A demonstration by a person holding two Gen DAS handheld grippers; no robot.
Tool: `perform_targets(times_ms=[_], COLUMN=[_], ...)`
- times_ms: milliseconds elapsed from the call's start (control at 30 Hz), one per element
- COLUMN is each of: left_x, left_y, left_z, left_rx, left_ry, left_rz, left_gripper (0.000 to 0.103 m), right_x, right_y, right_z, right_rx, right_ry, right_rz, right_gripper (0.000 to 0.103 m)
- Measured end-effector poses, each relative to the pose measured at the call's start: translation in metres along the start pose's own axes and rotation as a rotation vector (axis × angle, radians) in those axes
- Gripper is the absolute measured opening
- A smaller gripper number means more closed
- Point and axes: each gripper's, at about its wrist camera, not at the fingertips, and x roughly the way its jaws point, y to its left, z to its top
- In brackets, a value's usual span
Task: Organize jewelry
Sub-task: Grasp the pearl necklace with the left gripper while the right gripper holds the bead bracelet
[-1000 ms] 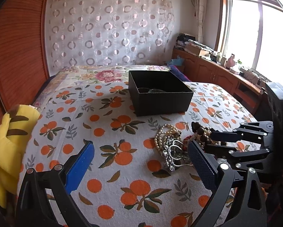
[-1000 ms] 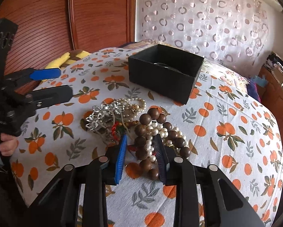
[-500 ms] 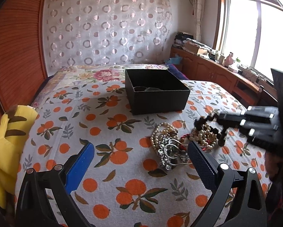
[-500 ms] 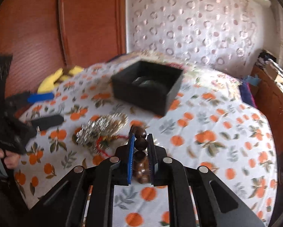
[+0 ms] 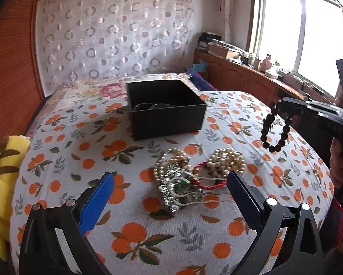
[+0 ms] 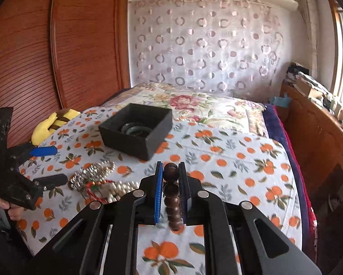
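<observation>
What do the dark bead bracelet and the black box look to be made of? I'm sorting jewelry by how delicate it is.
dark bead bracelet: probably polished wood, judging by round brown beads with a soft sheen; glass or resin is possible.
black box: likely stiff cardboard, with matte walls and sharp, thin edges.

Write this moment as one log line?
right gripper: shut on wooden bead bracelet, lifted | left gripper: open | black box: ahead

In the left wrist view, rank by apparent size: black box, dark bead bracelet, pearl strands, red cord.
1. Black box, clearly largest.
2. Dark bead bracelet and pearl strands: similar, and the bracelet hangs lifted in the right gripper, so unranked.
3. Red cord, thinnest.
</observation>
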Motion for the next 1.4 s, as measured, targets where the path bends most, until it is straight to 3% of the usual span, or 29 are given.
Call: perform_targets(times_ms=[167,500,767,933,1033,1100,1233,1300,1400], left_x=[0.012,0.050,0.071,0.078,0.079,0.077,0.066,0.059,0.045], left_y=[-0.020,-0.048,-0.061,-0.065,-0.063,-0.061,-0.058,-0.055,-0.050], left_z=[0.008,0.020,0.023,0.021,0.022,0.023,0.029,0.034,0.045], left_rx=[0.047,0.102,0.138,0.164,0.164,0.159,0.141,0.129,0.107], left_ry=[0.025,0.133,0.192,0.212,0.211,0.205,0.159,0.136,0.083], left_rz=[-0.055,-0.133,-0.116,-0.098,-0.092,-0.107,-0.114,-0.113,-0.107], left_gripper=[0.095,0.056,0.051,0.038,0.030,0.014,0.013,0.000,0.000], right_x=[0.003,0.012,0.008,0.009,0.010,0.011,0.011,0.012,0.013], right_y=[-0.010,-0.016,-0.017,-0.010,-0.011,-0.012,-0.012,-0.012,-0.013], right_z=[-0.027,-0.057,-0.063,-0.073,-0.074,-0.074,-0.075,-0.075,-0.076], right_rx=[0.038,0.121,0.126,0.099,0.099,0.103,0.106,0.106,0.108], right_ry=[0.039,0.050,0.056,0.071,0.076,0.078,0.083,0.084,0.088], right_rz=[-0.001,0.057,0.059,0.039,0.039,0.047,0.049,0.050,0.051], right_gripper=[0.015,0.015,0.015,0.015,0.015,0.015,0.015,0.015,0.015])
